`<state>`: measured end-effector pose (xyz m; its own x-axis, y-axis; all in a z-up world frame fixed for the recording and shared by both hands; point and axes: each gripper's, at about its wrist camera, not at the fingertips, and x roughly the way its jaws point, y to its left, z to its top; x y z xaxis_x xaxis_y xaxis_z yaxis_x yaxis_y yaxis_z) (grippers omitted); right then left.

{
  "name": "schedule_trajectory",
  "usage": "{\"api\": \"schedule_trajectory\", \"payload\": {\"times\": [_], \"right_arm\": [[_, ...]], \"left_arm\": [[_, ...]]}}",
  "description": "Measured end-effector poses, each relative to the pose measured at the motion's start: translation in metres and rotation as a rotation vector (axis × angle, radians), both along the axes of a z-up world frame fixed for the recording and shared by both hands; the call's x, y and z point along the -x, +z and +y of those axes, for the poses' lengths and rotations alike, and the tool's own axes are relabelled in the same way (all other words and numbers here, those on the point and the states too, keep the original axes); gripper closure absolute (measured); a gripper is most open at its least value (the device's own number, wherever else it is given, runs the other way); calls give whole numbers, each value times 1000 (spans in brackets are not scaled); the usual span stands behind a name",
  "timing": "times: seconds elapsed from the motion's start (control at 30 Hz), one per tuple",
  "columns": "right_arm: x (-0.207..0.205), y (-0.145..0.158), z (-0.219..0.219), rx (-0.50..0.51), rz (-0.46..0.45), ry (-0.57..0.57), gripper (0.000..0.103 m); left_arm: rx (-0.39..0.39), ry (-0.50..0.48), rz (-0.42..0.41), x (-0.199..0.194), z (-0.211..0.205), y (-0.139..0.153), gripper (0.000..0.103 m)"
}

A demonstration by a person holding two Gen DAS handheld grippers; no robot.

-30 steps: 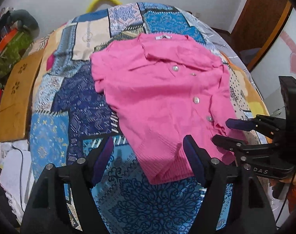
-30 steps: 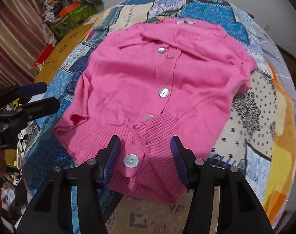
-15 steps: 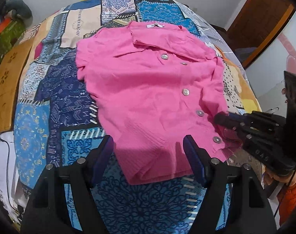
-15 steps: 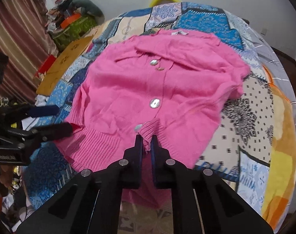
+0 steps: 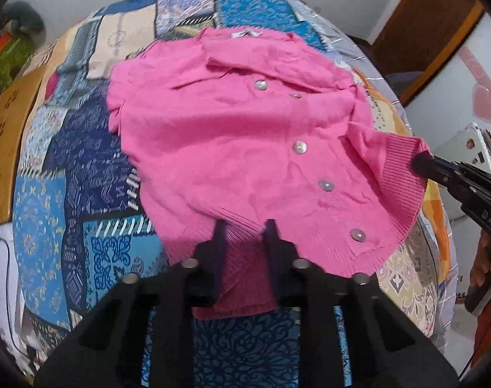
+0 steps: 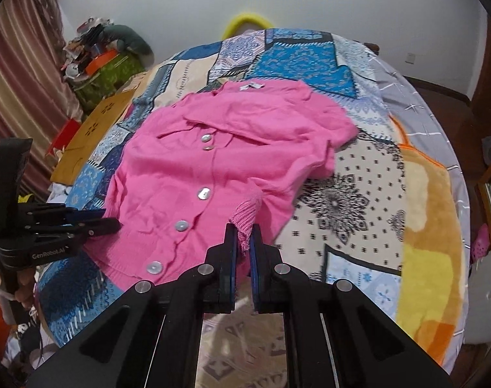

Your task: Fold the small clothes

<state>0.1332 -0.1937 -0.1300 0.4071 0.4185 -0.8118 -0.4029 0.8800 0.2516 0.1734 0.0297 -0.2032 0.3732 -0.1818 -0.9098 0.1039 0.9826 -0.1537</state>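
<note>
A pink buttoned cardigan [image 5: 232,135] lies front up on a patchwork bedspread [image 5: 83,168]; it also shows in the right wrist view [image 6: 193,161]. My left gripper [image 5: 245,229] is closed on the ribbed hem at its near left corner. My right gripper [image 6: 242,232] is shut on the ribbed hem at the right corner and holds it lifted off the bed. In the left wrist view the right gripper [image 5: 420,161] pinches the raised hem at the right. In the right wrist view the left gripper [image 6: 113,223] sits at the hem's left edge.
A wooden board [image 6: 96,129] and a green box with clutter [image 6: 106,68] lie left of the bed. A yellow ring [image 6: 245,22] shows behind the bed's far edge. A brown door [image 5: 430,26] stands at the right. The bedspread [image 6: 358,194] extends right of the cardigan.
Both grippers closed on the cardigan's hem, the right one first, then the left. The right gripper has lifted its corner of the hem up and back.
</note>
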Motion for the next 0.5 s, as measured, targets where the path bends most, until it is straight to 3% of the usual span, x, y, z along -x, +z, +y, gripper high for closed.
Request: {"api": "schedule_trajectory", "payload": {"times": [0.1, 0.5], "right_arm": [[-1, 2, -8, -6, -4, -15, 97], [-11, 34, -18, -41, -89, -50, 97]], "left_arm": [[-9, -10, -34, 1, 0, 7, 98], [-40, 89, -215, -6, 36, 67, 100]]}}
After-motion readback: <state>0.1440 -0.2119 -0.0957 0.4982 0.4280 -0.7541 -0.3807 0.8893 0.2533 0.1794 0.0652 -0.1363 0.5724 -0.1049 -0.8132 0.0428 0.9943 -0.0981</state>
